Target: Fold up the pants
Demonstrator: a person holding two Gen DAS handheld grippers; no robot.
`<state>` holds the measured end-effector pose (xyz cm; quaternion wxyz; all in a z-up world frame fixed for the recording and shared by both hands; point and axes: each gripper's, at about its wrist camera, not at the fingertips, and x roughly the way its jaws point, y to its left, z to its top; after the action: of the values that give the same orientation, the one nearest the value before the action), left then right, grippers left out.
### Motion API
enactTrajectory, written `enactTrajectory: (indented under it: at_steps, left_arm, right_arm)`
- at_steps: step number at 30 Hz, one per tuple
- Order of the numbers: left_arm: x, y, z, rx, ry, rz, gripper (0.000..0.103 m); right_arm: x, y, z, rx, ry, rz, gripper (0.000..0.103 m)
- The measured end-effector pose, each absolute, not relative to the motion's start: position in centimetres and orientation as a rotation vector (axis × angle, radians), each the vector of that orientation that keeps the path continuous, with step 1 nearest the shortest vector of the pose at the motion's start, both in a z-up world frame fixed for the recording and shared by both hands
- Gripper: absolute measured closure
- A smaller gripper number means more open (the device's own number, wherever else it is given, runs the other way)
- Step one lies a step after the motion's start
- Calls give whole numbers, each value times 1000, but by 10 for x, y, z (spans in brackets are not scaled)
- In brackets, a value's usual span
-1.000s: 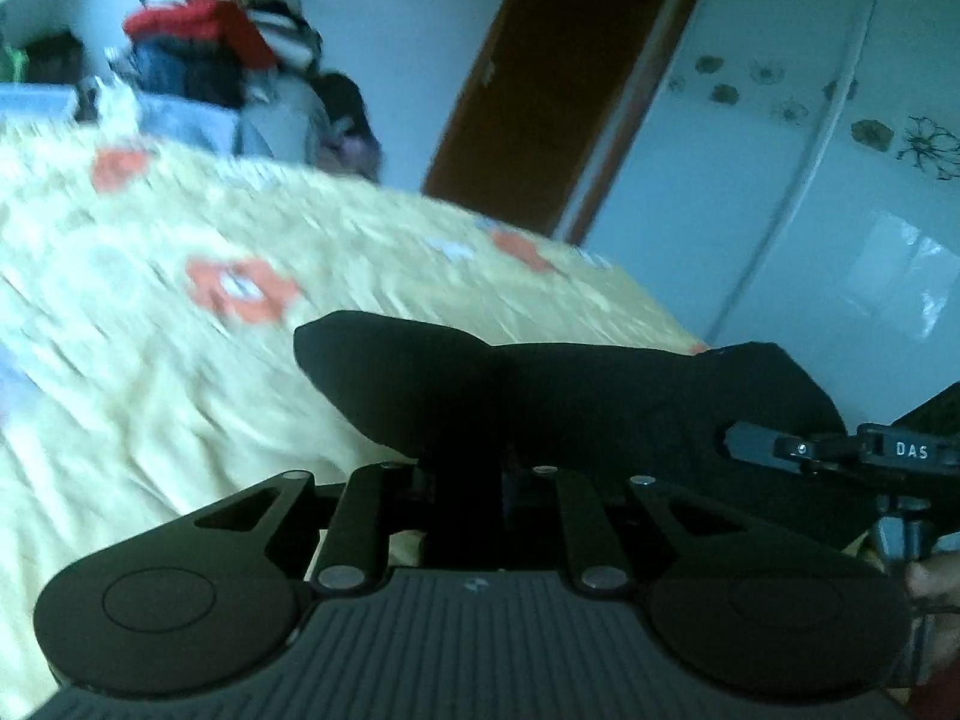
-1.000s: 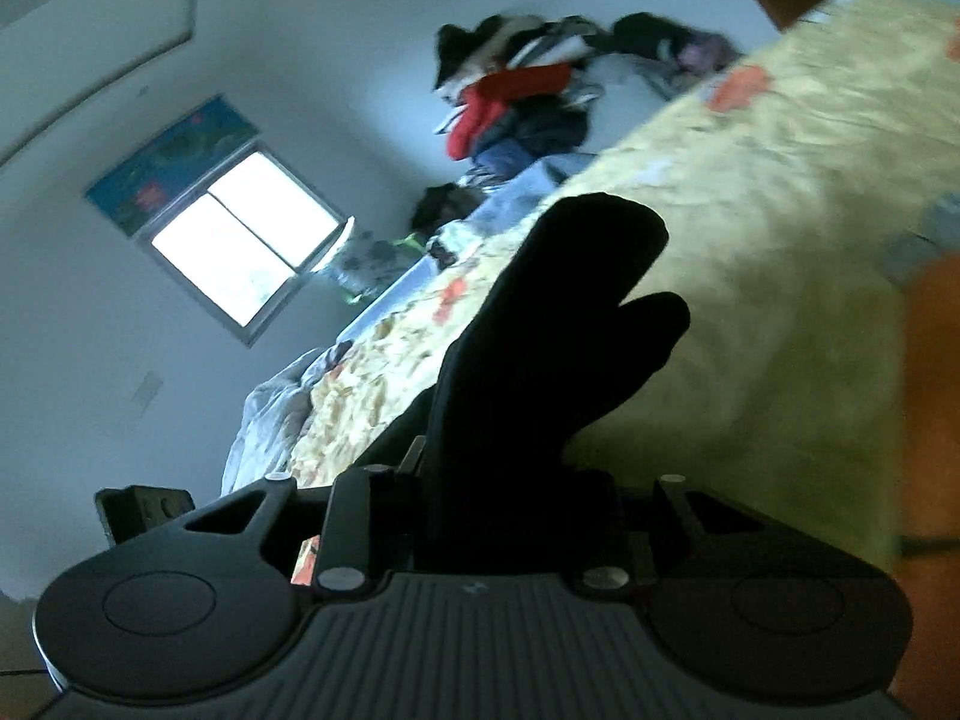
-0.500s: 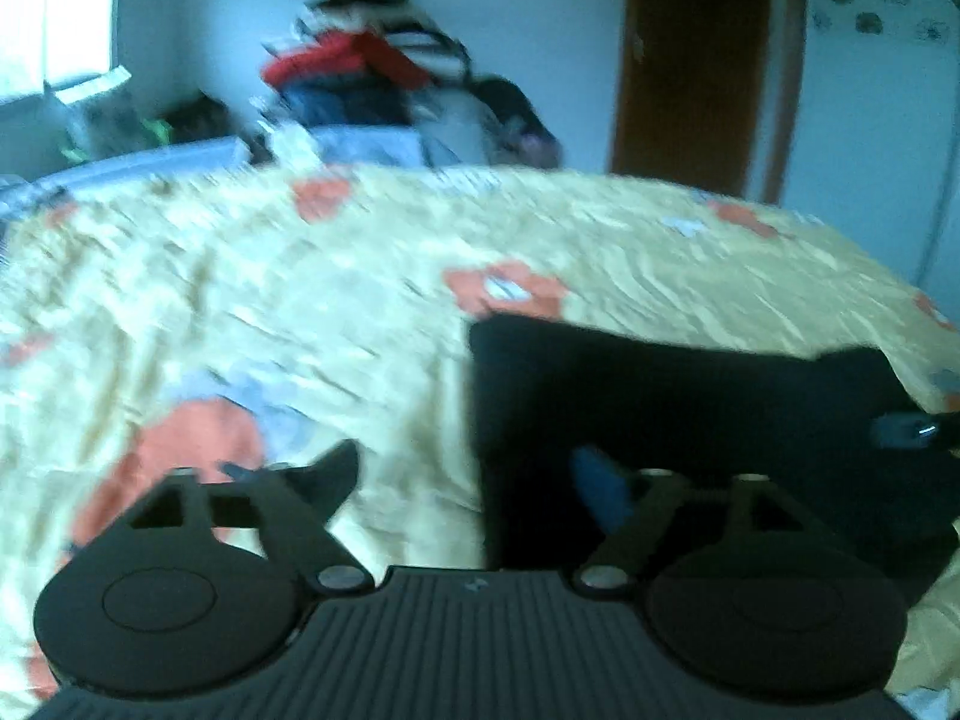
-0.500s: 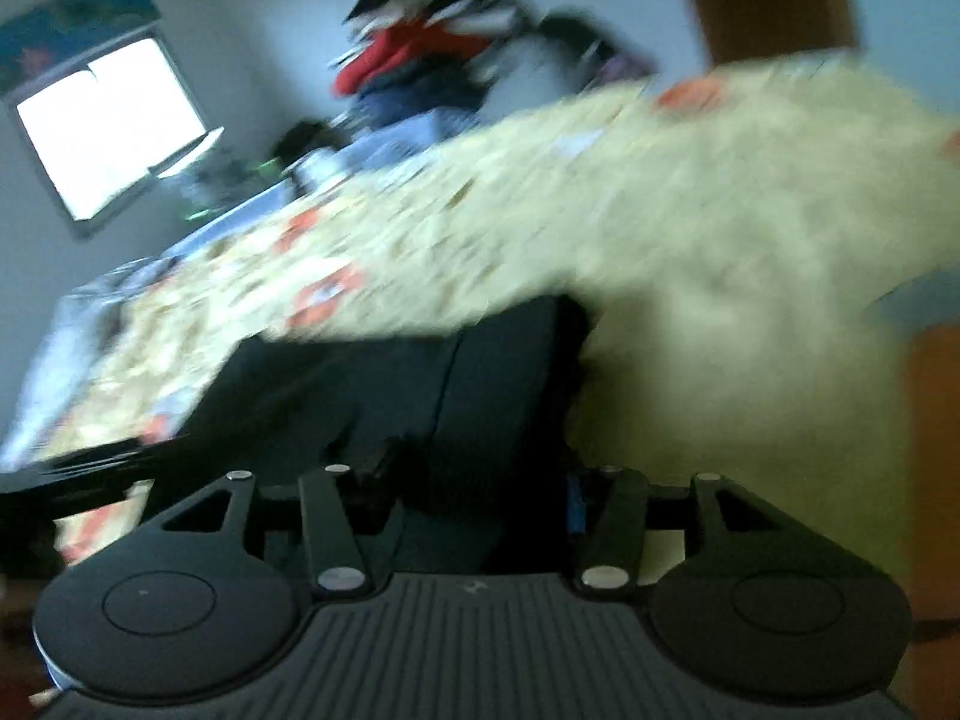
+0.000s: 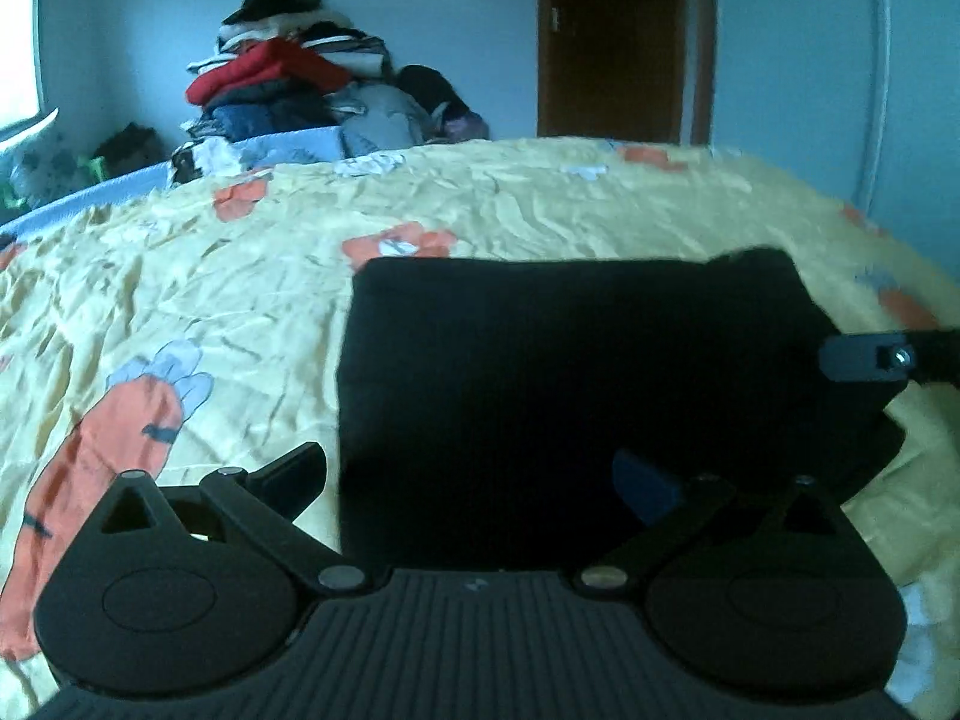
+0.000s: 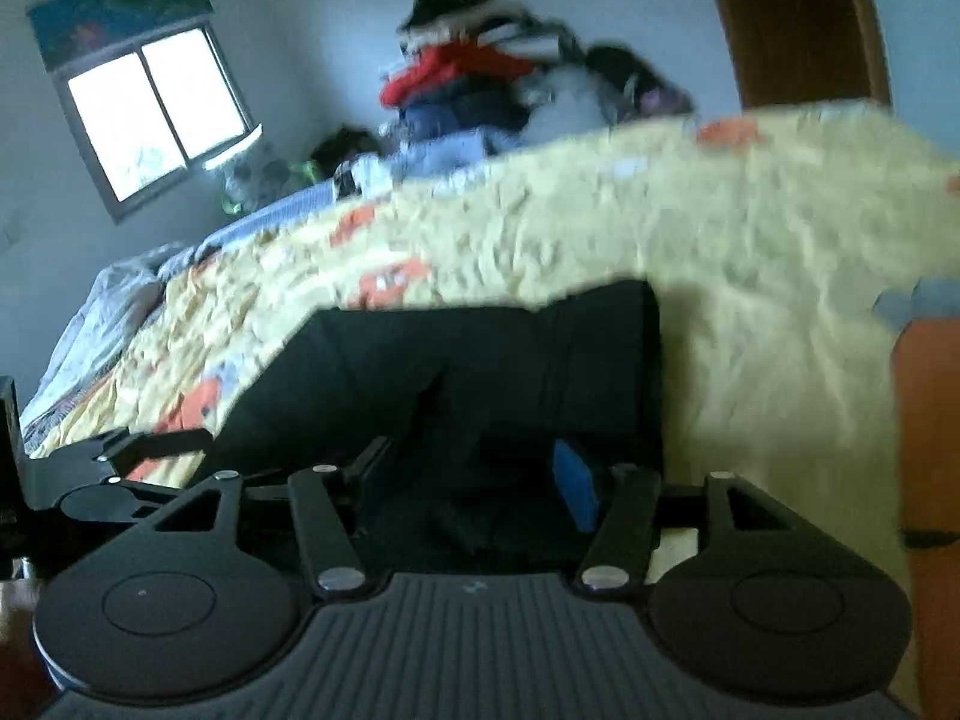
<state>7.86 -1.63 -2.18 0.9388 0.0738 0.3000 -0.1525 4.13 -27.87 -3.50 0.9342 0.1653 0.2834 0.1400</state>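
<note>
The black pants (image 5: 570,372) lie folded into a flat rectangle on the yellow flowered bedspread (image 5: 210,276). My left gripper (image 5: 474,480) is open over the near left edge of the pants, with nothing between its fingers. A finger (image 5: 864,357) of the right gripper pokes in from the right, over the pants. In the right wrist view the pants (image 6: 480,360) lie just ahead, and my right gripper (image 6: 474,480) is open at their near edge. The left gripper's fingers (image 6: 156,441) show at the left.
A pile of clothes (image 5: 288,84) sits beyond the far end of the bed. A brown door (image 5: 612,42) and a white wardrobe (image 5: 840,60) stand behind. A window (image 6: 156,114) is on the left wall. Bedspread lies bare all round the pants.
Both grippers held the pants up a second ago. They have lowered them flat onto the bed and opened, letting go of the cloth.
</note>
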Motion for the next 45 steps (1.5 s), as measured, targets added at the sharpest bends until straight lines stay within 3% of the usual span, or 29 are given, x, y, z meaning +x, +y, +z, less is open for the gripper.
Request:
enactTrajectory:
  at_steps: [3,8,11,16,18,25,45]
  left_arm:
    - [80,-19,-28,173,611,-293,0]
    - [77,-13,-29,105,644,-266,0]
    - [64,-14,-21,117,621,-215,0]
    - [34,-19,-13,149,586,-186,0]
    - [25,-22,-14,170,594,-184,0]
    - [5,-14,-20,146,617,-191,0]
    - [-1,-4,-43,144,678,-170,0]
  right_arm:
    - [37,-269,-46,314,612,327,37]
    - [24,-258,-46,320,596,250,37]
    - [10,-248,-38,321,573,198,18]
    - [-13,-225,-38,303,579,227,16]
    - [-17,-215,-39,258,606,191,6]
    - [-35,-187,-40,125,623,63,2]
    - [-40,-166,-65,71,689,7,2]
